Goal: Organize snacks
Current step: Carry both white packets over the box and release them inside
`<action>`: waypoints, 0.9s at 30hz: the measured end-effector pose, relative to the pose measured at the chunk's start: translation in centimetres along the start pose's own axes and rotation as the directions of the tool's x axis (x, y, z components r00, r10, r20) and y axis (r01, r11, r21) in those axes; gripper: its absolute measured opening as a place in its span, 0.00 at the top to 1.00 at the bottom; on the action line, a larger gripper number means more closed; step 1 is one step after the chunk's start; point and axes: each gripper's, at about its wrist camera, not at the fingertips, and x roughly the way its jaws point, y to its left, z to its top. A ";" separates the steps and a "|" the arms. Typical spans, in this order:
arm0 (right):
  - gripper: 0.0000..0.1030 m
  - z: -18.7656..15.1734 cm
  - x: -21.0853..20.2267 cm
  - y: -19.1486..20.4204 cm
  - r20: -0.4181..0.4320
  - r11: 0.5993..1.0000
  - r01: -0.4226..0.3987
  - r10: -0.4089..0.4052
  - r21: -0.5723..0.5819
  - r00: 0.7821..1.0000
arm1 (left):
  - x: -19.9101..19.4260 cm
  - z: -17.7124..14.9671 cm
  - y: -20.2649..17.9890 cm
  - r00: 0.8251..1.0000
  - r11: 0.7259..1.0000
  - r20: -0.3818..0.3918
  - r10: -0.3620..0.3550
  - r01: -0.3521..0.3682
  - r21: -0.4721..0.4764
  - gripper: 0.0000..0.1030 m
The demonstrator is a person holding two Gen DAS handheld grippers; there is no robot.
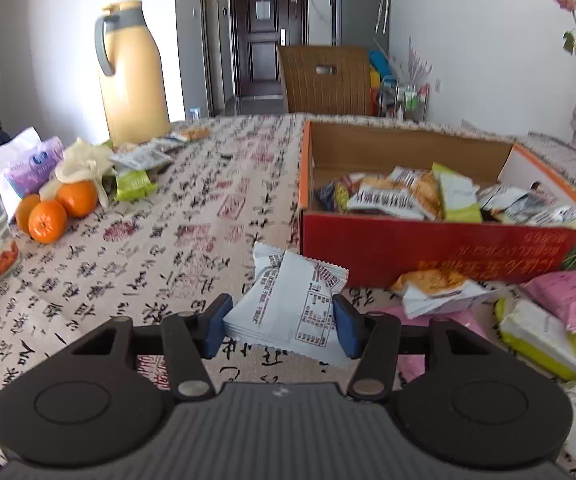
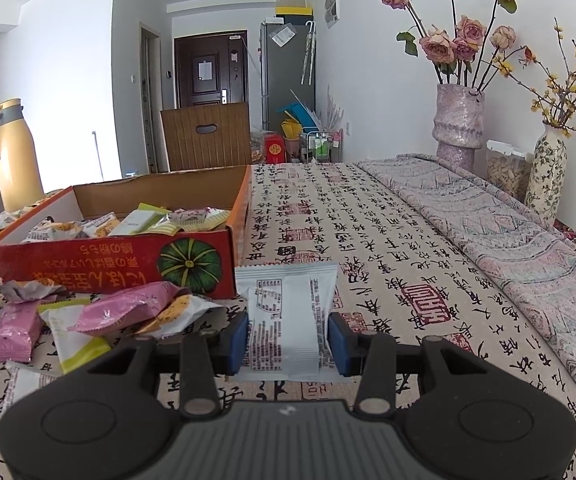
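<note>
Both grippers hold snacks over a calligraphy-print tablecloth [image 1: 160, 240]. The left gripper [image 1: 280, 326] has its blue pads pressed against the sides of a white snack packet [image 1: 288, 304], jaws narrowed around it. The right gripper [image 2: 288, 338] pinches another white packet [image 2: 288, 312] upright. A red cardboard box [image 1: 427, 248], part-filled with packets, sits at one o'clock from the left gripper, with loose pink wrappers [image 2: 124, 308] beside it.

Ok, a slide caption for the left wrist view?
Left gripper clamps a white snack packet beside the red box of snacks.
</note>
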 end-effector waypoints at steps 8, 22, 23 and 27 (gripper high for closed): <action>0.60 1.0 -0.8 0.5 0.043 1.000 -0.015 0.015 -0.004 0.999 | -2.9 1.6 -0.7 0.995 1.000 0.094 -0.027 0.027 0.001 0.47; 0.60 5.9 -0.7 3.6 0.155 0.993 -0.106 0.113 -0.054 0.982 | -4.8 5.5 -4.3 0.973 0.996 0.213 -0.089 0.089 0.011 0.47; 0.60 6.3 -0.6 3.8 0.161 0.992 -0.113 0.121 -0.058 0.980 | -4.8 5.7 -4.6 0.972 0.996 0.218 -0.092 0.091 0.015 0.47; 0.60 7.9 0.2 5.1 0.182 0.987 -0.144 0.155 -0.075 0.971 | -4.5 6.8 -5.9 0.967 0.994 0.232 -0.107 0.105 0.022 0.47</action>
